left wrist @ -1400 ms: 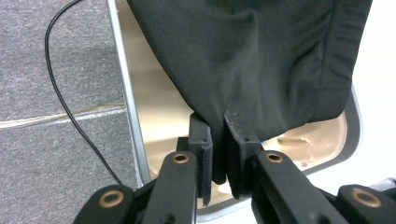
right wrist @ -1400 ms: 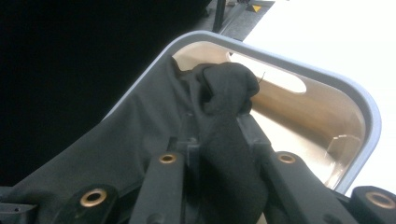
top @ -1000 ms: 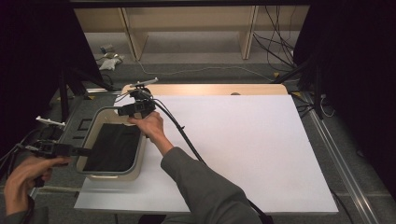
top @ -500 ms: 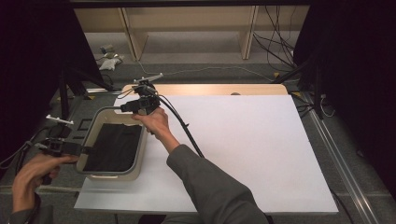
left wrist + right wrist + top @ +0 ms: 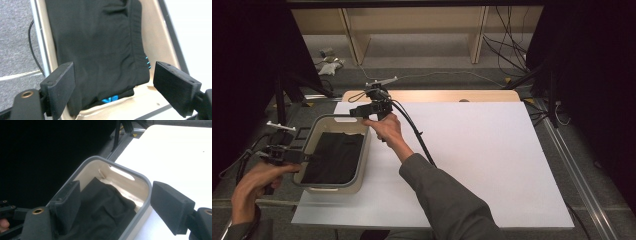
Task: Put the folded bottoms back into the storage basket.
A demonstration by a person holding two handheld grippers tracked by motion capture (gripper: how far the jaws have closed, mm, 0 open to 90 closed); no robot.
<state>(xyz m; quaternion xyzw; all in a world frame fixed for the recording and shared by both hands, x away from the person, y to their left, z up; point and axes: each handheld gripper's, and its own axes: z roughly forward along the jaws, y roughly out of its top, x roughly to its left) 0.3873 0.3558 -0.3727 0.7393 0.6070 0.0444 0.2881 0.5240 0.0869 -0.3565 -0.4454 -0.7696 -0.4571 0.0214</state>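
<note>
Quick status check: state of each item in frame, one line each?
Bin: upright on the white sheet, no lid, holding the garment.
Black garment: folded, lying flat inside the bin, not gripped.
Left gripper: jaws have just been opening, apart over the bin's near left rim, nothing pinched.
Right gripper: jaws have just been opening, above the bin's far rim, nothing held.
White sheet: flat on the table.

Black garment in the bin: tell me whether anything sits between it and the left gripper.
Nothing visible does. The left gripper has its jaws open, just widened, looking straight onto the black garment, which lies flat inside the cream bin. Only the bin's near rim lies below the jaws; nothing covers the cloth.
</note>
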